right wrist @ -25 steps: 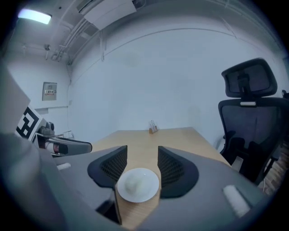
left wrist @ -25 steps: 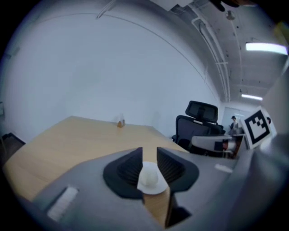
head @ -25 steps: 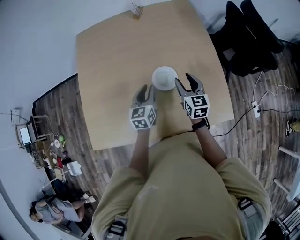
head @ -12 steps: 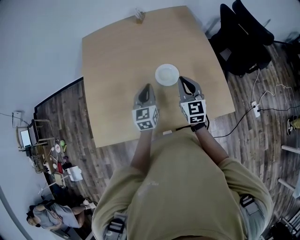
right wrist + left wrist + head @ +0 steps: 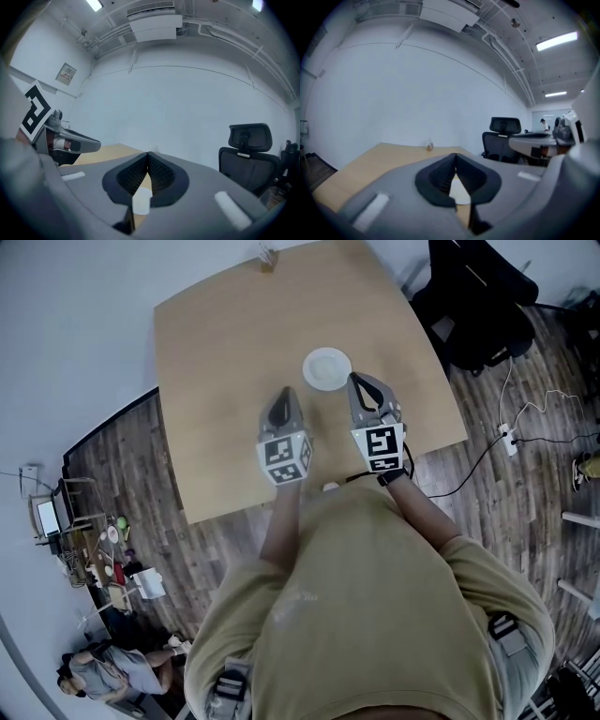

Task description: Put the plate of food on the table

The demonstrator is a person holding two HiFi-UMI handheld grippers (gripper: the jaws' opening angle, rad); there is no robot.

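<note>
White plate [image 5: 327, 368] is sitting flat on the wooden bench [image 5: 216, 381], a bit past the middle. Left tool [image 5: 286, 392] is closed all the way with nothing in it, near the plate. Right tool [image 5: 353, 379] is the same, closed and empty, its tip just beside the plate's rim. Can't tell what's on the plate.

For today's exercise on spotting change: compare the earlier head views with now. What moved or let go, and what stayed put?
The left tongs and right tongs, open beside the plate a second ago, have shut empty and drawn back toward the person. The plate stays on the table, as does the small item at its far edge.
</note>
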